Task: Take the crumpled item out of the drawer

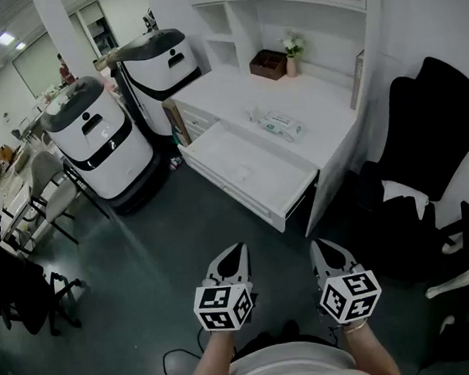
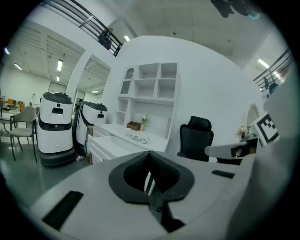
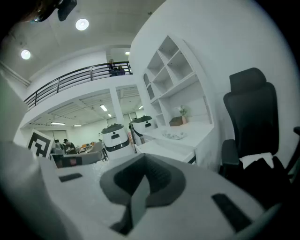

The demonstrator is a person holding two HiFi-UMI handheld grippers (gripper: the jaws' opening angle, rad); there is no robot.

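Left gripper [image 1: 237,252] and right gripper [image 1: 317,247] are closed, empty, well apart from the drawer [image 1: 215,155]; arriving closed could knock the crumpled item [image 1: 242,173] deeper inside

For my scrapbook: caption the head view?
Left gripper and right gripper, jaws shut, face the open drawer holding a crumpled item.

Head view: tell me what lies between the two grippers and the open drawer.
Only bare dark floor lies between the left gripper, the right gripper and the drawer, as the head view shows.
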